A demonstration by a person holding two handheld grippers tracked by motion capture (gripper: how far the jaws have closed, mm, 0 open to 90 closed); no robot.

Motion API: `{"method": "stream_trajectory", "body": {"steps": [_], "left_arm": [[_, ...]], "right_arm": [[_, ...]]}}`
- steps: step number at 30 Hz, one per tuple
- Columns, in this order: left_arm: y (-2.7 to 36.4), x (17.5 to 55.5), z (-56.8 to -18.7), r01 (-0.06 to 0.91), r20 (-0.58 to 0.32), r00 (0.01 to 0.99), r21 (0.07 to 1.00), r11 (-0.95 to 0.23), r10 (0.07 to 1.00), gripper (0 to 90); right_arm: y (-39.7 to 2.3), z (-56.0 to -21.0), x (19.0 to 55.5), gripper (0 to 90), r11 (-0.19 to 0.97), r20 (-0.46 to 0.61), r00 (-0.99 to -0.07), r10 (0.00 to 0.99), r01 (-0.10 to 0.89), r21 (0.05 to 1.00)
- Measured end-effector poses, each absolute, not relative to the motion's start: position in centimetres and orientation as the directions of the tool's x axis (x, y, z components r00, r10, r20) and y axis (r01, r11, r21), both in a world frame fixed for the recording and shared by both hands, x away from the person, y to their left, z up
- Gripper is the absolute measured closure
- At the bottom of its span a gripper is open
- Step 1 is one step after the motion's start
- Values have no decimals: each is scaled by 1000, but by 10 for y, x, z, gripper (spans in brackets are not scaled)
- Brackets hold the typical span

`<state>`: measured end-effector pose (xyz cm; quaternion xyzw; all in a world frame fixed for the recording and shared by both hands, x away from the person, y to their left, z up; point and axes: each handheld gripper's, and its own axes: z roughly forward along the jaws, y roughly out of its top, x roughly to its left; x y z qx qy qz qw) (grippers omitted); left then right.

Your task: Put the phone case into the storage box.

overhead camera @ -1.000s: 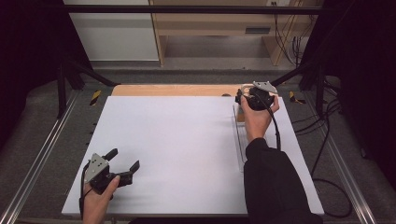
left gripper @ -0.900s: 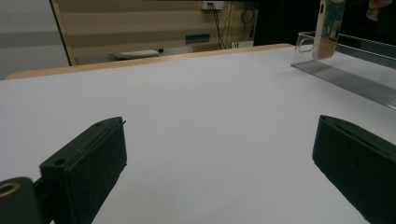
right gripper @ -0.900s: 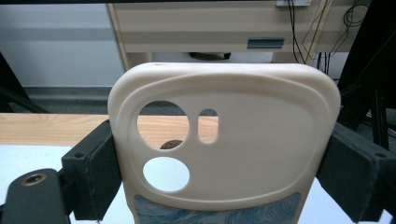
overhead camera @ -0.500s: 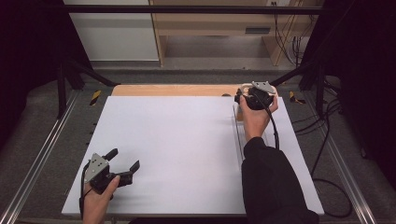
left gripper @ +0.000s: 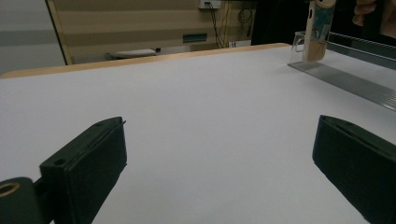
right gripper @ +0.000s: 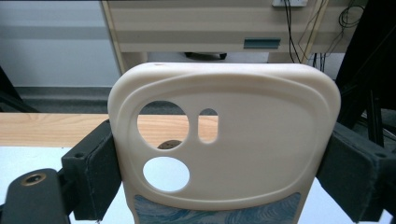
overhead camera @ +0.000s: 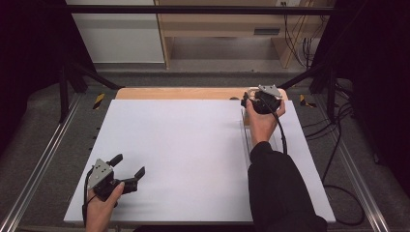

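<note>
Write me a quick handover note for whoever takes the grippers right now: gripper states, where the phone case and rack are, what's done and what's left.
Right gripper: shut on the cream phone case, held upright at the table's far right, at the end of the clear slotted rack.
Left gripper: open, holding nothing, resting low over the near left of the white table.
Done: case gripped by its side edges.
Left: whether it is going into or coming out of the rack cannot be told; finish that move, probably with the right gripper alone.
</note>
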<state>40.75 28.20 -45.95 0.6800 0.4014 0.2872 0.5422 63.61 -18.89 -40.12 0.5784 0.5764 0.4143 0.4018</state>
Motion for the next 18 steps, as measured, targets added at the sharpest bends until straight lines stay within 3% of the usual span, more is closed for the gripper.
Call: {"method": "stream_trajectory", "body": {"steps": [18], "left_arm": [[281, 407, -459, 233, -48, 524, 968, -88, 850, 28]], "right_arm": [[-187, -408, 644, 114, -25, 18, 25, 1000, 328, 944]]}}
